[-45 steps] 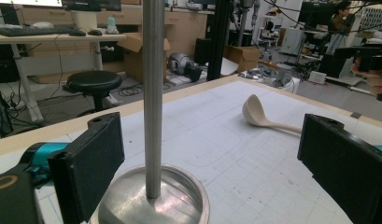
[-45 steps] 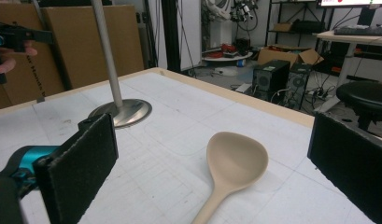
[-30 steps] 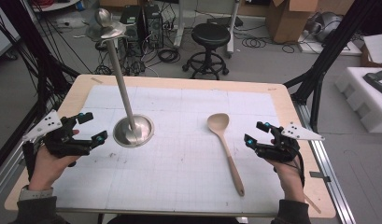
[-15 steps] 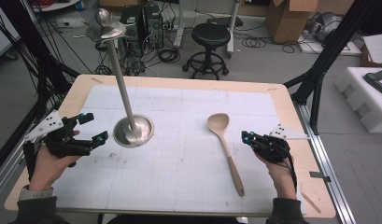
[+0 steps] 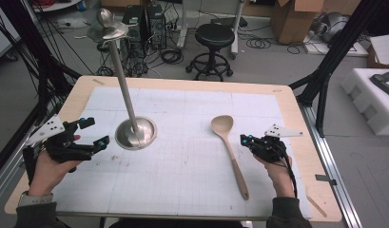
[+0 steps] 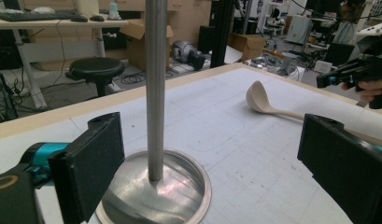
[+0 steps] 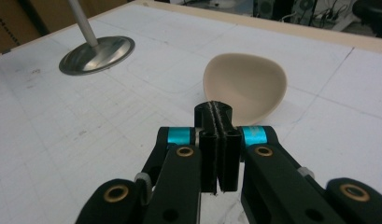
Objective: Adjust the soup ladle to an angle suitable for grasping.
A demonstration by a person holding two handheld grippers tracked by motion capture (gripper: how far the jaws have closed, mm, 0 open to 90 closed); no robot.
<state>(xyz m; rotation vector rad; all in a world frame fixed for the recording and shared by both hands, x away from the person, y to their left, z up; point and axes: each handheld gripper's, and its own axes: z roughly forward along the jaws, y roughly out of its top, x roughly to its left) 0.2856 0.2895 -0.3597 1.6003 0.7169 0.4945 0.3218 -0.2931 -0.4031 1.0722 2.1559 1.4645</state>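
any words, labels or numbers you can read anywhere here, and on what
None can be read.
Cardboard box behind the table: no legible print.
Brown surface at the right gripper view's top left: dark lettering, cut off and too blurred.
Wooden spoon and metal stand: no markings.

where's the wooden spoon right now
In the high view the spoon lies flat on the right half of the table, bowl pointing away, between the metal stand and the right gripper, close by the gripper.
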